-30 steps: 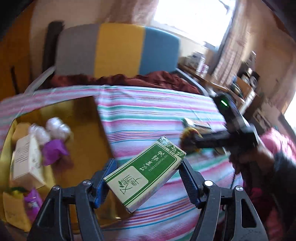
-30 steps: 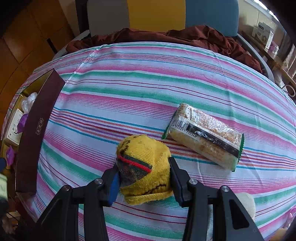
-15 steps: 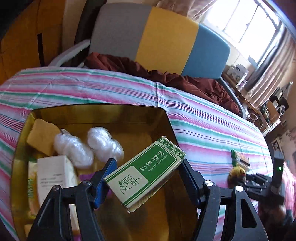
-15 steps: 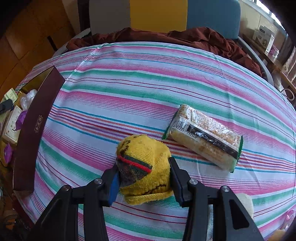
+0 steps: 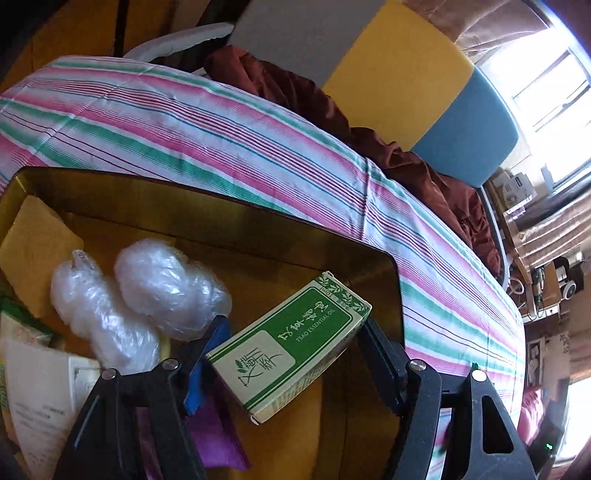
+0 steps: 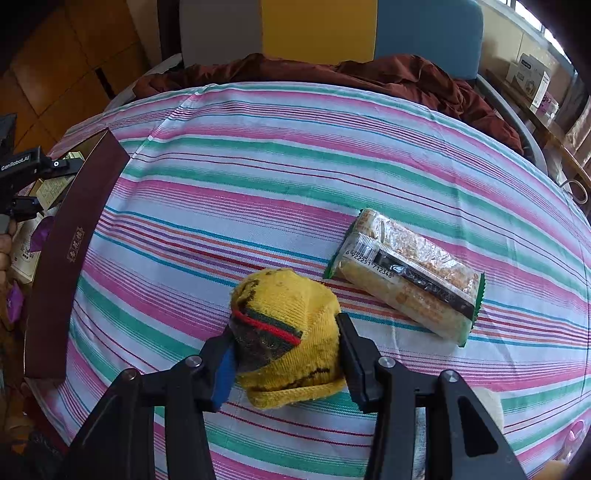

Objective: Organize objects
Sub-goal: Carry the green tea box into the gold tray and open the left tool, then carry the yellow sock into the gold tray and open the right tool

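My left gripper [image 5: 291, 354] is shut on a green and white essential-oil box [image 5: 291, 343] and holds it tilted above the gold inside of a dark box [image 5: 229, 229]. Two clear plastic-wrapped lumps [image 5: 170, 288], a white carton [image 5: 40, 391] and purple wrappers [image 5: 214, 432] lie in that box. My right gripper [image 6: 284, 358] is shut on a rolled yellow sock [image 6: 288, 332] on the striped cloth [image 6: 295, 177]. A wrapped snack bar [image 6: 406, 273] lies just right of the sock. The left gripper also shows in the right wrist view [image 6: 22, 173] over the box's maroon wall [image 6: 74, 243].
A grey, yellow and blue chair back [image 6: 325, 29] with a dark red cloth [image 6: 332, 70] stands behind the table. Shelves with small boxes [image 6: 528, 77] are at the far right. The table edge curves down at the front left.
My left gripper has carried the green box leftward from over the cloth to over the open box and lower into it. My right gripper and the sock have stayed put.
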